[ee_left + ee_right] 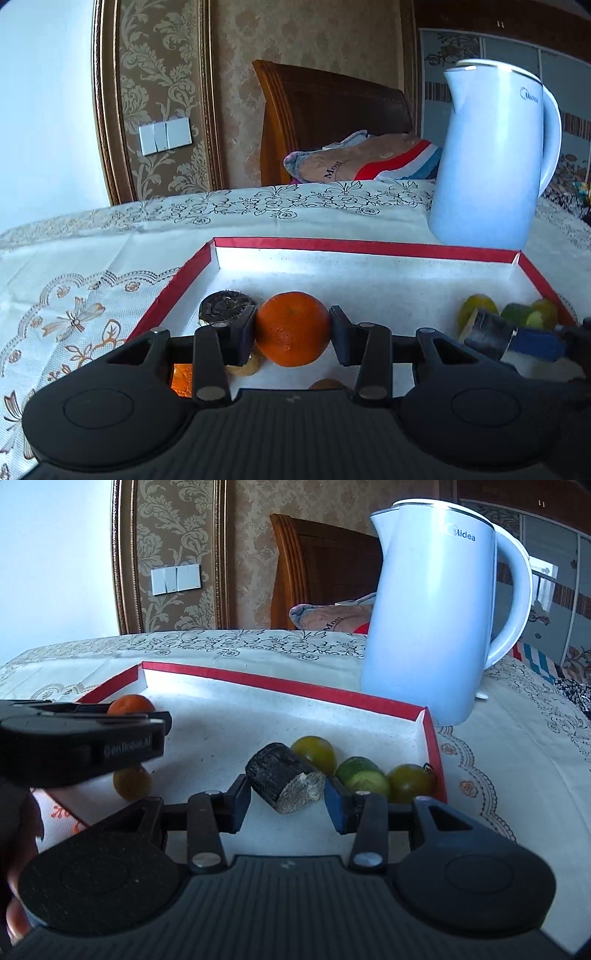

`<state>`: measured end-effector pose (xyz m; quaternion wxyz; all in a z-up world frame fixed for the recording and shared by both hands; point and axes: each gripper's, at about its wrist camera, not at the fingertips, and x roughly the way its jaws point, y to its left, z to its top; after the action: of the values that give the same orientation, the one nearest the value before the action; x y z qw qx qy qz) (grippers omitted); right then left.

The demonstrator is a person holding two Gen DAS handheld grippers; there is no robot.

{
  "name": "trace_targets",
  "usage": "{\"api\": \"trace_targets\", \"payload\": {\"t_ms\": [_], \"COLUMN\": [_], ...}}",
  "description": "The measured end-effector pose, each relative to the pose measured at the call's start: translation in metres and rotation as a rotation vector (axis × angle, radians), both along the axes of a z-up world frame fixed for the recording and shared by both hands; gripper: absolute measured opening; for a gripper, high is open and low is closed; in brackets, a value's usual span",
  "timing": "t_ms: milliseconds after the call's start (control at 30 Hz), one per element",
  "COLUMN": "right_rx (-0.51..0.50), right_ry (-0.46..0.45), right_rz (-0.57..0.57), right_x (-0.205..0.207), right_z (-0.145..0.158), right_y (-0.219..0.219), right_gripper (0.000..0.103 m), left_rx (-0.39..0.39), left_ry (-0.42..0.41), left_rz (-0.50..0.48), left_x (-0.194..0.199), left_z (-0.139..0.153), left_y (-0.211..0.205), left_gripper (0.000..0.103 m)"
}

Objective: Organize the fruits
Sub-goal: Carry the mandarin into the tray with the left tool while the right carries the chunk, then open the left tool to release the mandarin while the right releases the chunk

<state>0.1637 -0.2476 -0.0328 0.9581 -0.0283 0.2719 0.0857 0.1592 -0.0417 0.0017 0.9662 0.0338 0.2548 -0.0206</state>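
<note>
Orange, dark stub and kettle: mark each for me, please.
orange (291, 328), left wrist view, middle of its peel.
dark stub (284, 781), right wrist view, on its black side.
kettle (428, 627), right wrist view, centre of its white body.

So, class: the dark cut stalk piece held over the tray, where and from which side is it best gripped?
Grip the dark stalk piece across its rounded bark sides at mid-length, as the right gripper does: from the near side, one pad on each flank. Its pale cut end faces the camera, so the curved sides are the parts the pads can reach.
</note>
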Motion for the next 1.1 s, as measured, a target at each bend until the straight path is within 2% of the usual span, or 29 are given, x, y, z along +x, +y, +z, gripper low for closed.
{"api": "trace_targets", "payload": {"t_ms": [100, 267, 367, 567, 1033, 1100], "right_rx": [0.005, 0.005, 0.0, -0.005, 0.021, 0.025], "right_ry": [-0.002, -0.002, -0.002, -0.003, 0.003, 0.009], "right_rz": [-0.024, -0.04, -0.043, -0.05, -0.053, -0.051], "right_x": [0.004, 0.007, 0.008, 0.007, 0.005, 0.004], "right_z": [0.0, -0.001, -0.001, -0.001, -0.004, -0.004], "right_y": [0.002, 0.001, 0.002, 0.005, 0.001, 0.001], "right_gripper": [0.041, 0.04, 0.04, 0.04, 0.04, 0.04], "left_rx": [-0.003, 0.053, 0.029, 0.035, 0.041, 0.039], "left_ry": [-0.01, -0.045, -0.044, -0.036, -0.051, -0.052], "left_rz": [-0.003, 0.038, 0.035, 0.055, -0.017, -0.022], "left_x": [-0.001, -0.002, 0.0, 0.006, -0.009, -0.011], "left_z": [-0.002, -0.006, -0.005, -0.006, -0.005, -0.005], "left_y": [0.002, 0.001, 0.008, 0.017, 0.021, 0.023], "left_gripper": [0.042, 0.042, 0.042, 0.042, 0.043, 0.047]}}
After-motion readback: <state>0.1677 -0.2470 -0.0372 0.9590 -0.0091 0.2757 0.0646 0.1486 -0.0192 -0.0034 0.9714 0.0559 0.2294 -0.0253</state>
